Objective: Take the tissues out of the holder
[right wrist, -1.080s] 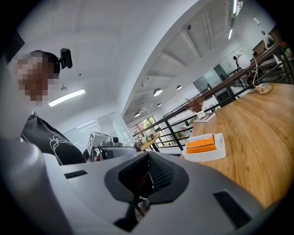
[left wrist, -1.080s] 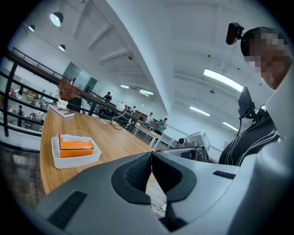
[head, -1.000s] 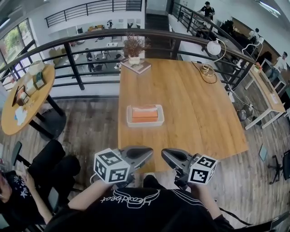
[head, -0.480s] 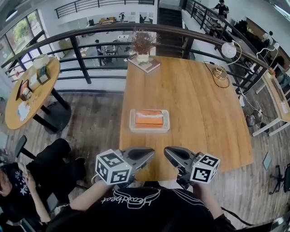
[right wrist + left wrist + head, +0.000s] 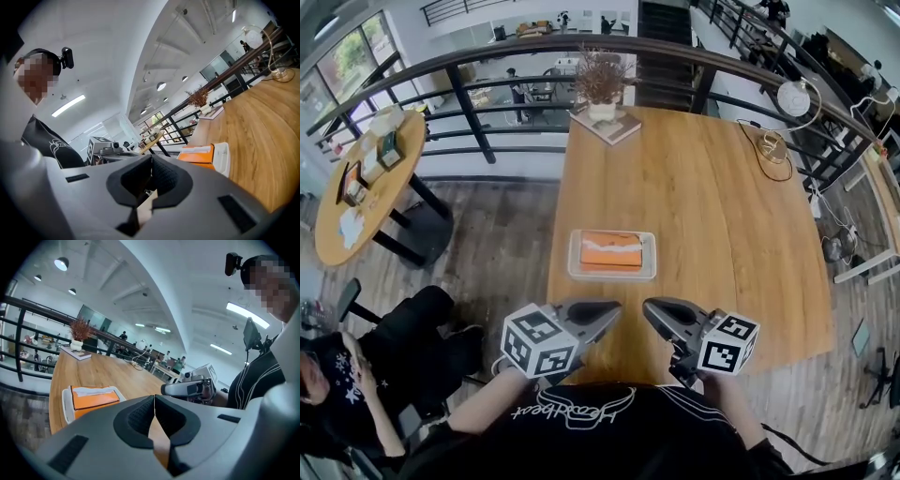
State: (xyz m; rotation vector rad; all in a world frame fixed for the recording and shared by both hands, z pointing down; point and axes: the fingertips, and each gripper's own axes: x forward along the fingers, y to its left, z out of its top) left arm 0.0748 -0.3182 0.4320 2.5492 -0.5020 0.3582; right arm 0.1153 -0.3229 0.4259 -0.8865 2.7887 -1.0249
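A long wooden tabletop (image 5: 712, 216) stands beside a dark metal railing (image 5: 478, 103) on an upper level of an open-plan office, with a lower floor visible beyond the bars. Near the front of the tabletop, towards its left edge, a white tray (image 5: 612, 276) carries an orange tissue holder (image 5: 611, 255), and a strip of white tissues (image 5: 612, 244) shows along the slot in its top. The person stands at the near end of the tabletop with a hand-held gripper in each hand, both held low over the front edge and well apart from the tray. The left hand-held gripper (image 5: 614, 307) and the right hand-held gripper (image 5: 649, 307) point inward, their tips near each other but not touching. The left gripper view shows the left hand-held gripper (image 5: 154, 401) clenched, its dark ribbed pads (image 5: 140, 416) meeting at the tip with nothing between them, and the orange holder lies ahead and to the left. The right gripper view shows the right hand-held gripper (image 5: 151, 164) likewise closed and empty, the tray in sight on the wood beyond it. At the far end of the tabletop a potted dried plant (image 5: 602, 84) rests on a book (image 5: 617, 127), and a round white lamp (image 5: 794, 97) stands at the far right corner. A round wooden table (image 5: 366, 202) sits off to the left, and a seated person (image 5: 356, 394) occupies the lower left corner.
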